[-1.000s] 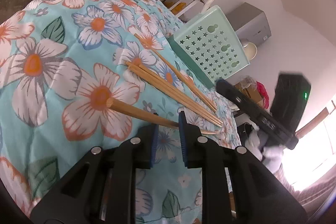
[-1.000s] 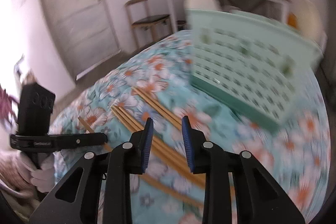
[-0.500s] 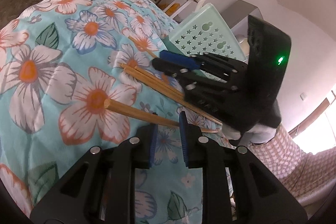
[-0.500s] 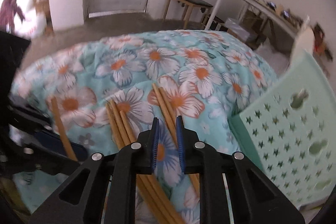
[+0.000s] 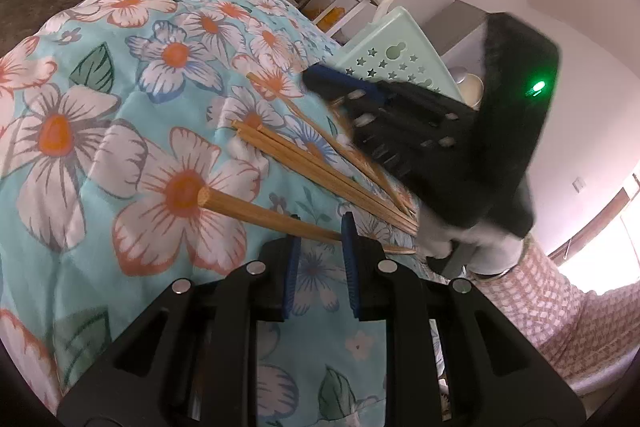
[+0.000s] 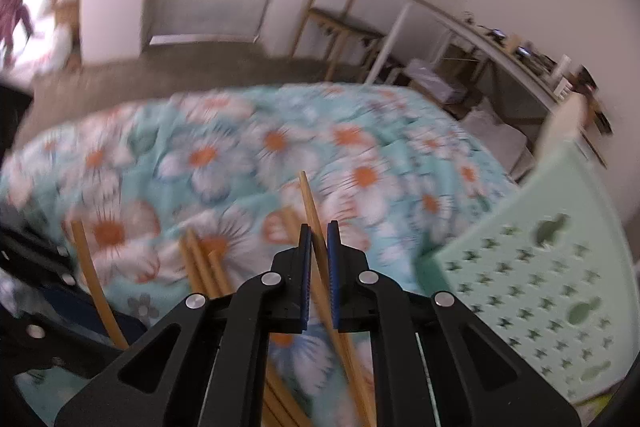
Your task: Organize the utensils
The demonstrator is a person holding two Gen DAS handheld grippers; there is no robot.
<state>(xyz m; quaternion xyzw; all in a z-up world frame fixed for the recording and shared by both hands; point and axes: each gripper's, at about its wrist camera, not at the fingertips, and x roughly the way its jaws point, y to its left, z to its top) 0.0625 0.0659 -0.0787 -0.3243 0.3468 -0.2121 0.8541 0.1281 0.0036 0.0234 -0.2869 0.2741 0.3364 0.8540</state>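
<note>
Left wrist view: left gripper narrowly parted, a chopstick lying across its tips, grip unclear, right gripper over the chopstick bundle beside the mint basket, floral cloth bare to the left; right wrist view: right gripper just closing onto a single chopstick, basket at right, no legible writing.

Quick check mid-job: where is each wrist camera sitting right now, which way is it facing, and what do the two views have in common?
Left wrist: behind the left gripper, looking across the floral cover toward the green basket; it holds one chopstick; the right gripper and a checked sleeve show.
Right wrist: behind the right gripper, facing the cover, door and chair; jaws just closing on a single chopstick.
Shared: cover, basket, the chopstick bundle.
</note>
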